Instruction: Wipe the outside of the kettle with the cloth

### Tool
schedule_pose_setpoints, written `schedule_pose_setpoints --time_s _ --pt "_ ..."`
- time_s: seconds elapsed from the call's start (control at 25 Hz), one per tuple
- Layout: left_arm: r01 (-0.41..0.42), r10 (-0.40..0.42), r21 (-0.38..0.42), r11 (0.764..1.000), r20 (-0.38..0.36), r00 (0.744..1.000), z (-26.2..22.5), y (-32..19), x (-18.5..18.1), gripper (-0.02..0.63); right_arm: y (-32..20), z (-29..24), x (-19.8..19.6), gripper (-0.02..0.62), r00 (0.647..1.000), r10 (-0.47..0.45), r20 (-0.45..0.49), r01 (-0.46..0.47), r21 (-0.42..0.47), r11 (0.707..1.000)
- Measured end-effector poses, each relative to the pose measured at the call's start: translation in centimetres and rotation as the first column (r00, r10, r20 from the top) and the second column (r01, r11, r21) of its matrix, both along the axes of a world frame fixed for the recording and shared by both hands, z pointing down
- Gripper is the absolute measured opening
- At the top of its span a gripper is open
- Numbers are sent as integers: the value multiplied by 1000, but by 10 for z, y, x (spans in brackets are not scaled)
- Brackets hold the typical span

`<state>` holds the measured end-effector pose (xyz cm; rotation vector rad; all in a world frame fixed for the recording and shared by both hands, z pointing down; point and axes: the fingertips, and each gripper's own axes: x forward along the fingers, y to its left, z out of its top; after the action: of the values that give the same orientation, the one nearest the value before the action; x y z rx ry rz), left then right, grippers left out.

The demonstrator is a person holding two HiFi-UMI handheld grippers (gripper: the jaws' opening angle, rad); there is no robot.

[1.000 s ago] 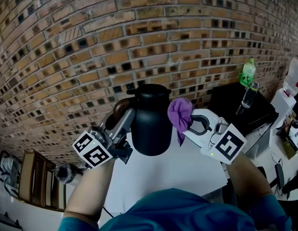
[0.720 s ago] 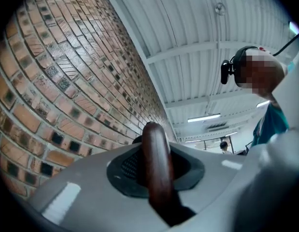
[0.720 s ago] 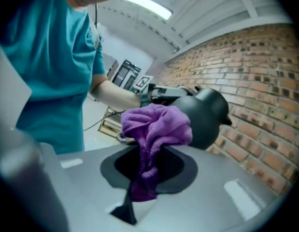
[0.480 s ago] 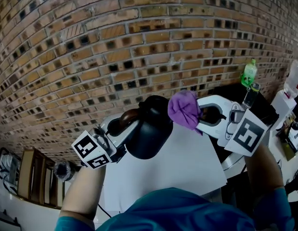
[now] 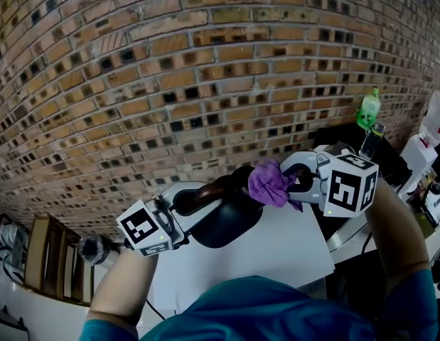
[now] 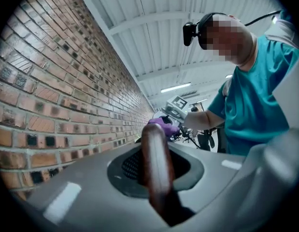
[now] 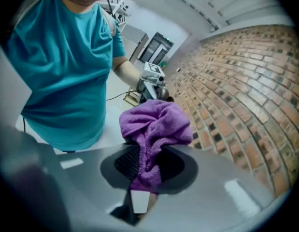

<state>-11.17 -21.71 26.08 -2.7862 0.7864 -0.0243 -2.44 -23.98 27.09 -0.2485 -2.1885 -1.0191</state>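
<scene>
Head view: the black kettle (image 5: 230,222) is tilted over the white table (image 5: 291,251), in front of a brick wall (image 5: 170,84), with the purple cloth (image 5: 269,183) right at its top end. Left gripper view: the left gripper (image 6: 156,151) is clamped on the kettle's brown handle (image 6: 155,178) (glossy, wood-like). Right gripper view: the right gripper (image 7: 142,170) pinches the bunched cloth tight.

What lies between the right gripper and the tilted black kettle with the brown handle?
The crumpled purple cloth, clamped in the right gripper, lies between it and the black kettle; the head view shows this.
</scene>
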Motion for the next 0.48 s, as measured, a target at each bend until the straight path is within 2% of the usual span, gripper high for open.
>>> schedule_pose_setpoints --time_s 0.08,0.16,0.24,0.36,0.48 --pt "3 -4 -9 1000 -3 1000 5 -1 -3 77 -1 1 5 69 1000 5 1 -5 -1 1000" --pt "15 -16 -26 1000 -8 1000 8 -4 -2 77 8 -21 -4 69 997 -4 72 3 9 1000" --pt "36 -35 -26 999 42 999 12 -9 4 75 22 -43 -24 69 995 -16 102 8 79 997" --pt "73 -69 -35 997 110 992 24 -20 15 77 27 -37 -53 69 1000 7 13 -10 199 980" --pt "91 -87 -94 991 49 995 26 -26 12 77 27 -16 -56 69 999 18 -33 -11 214 977"
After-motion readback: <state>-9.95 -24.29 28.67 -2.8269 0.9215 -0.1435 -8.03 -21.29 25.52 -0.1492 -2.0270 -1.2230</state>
